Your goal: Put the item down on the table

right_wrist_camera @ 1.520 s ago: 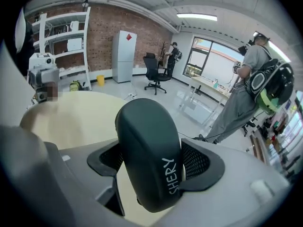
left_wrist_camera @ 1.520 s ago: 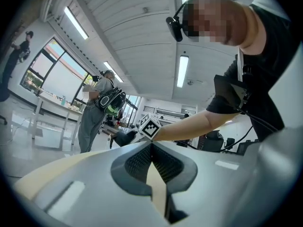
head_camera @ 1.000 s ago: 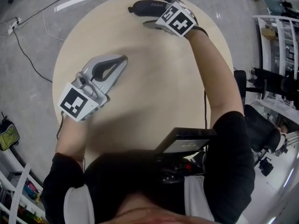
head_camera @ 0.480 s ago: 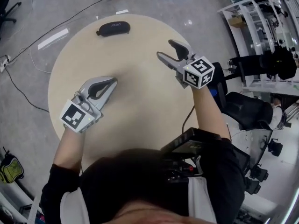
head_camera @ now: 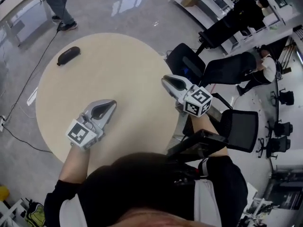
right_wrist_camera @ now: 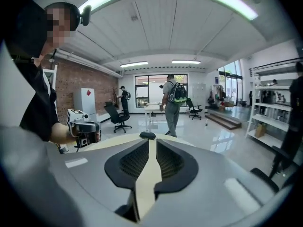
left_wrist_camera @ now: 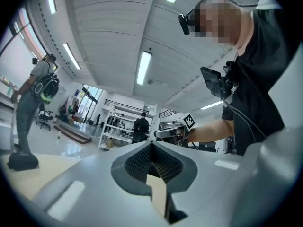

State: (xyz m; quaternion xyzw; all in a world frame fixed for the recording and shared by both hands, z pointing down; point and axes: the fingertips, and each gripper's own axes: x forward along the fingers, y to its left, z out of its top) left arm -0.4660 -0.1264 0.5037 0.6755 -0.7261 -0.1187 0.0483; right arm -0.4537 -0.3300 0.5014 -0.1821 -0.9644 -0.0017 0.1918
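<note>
Any print on the black oblong case (head_camera: pixel 68 55) was too small to be read. The only markings that could be made out were the black-and-white square markers on the cube of the left gripper (head_camera: pixel 110 104) and on that of the right gripper (head_camera: pixel 166 81).

The case was laid flat on the round beige table (head_camera: pixel 128 70), at the rim far ahead and to the left of the left gripper, well apart from both grippers.

The left gripper was held above the tabletop with its jaws brought together and nothing caught between them. The right gripper was held over the table's edge, to the right of the left one. Its jaws had just been closing and were parted only by a narrow slit, with nothing held in it.

In the right gripper view the case was seen straight beyond the jaw tips, with bare tabletop between.

Beyond the case, a person in grey clothes with a backpack (right_wrist_camera: pixel 173 103) was seen standing on the glossy grey floor (head_camera: pixel 142 13). Black office chairs (head_camera: pixel 239 126) were placed just right of the right gripper, and white shelving (head_camera: pixel 203 11) was set further off.
</note>
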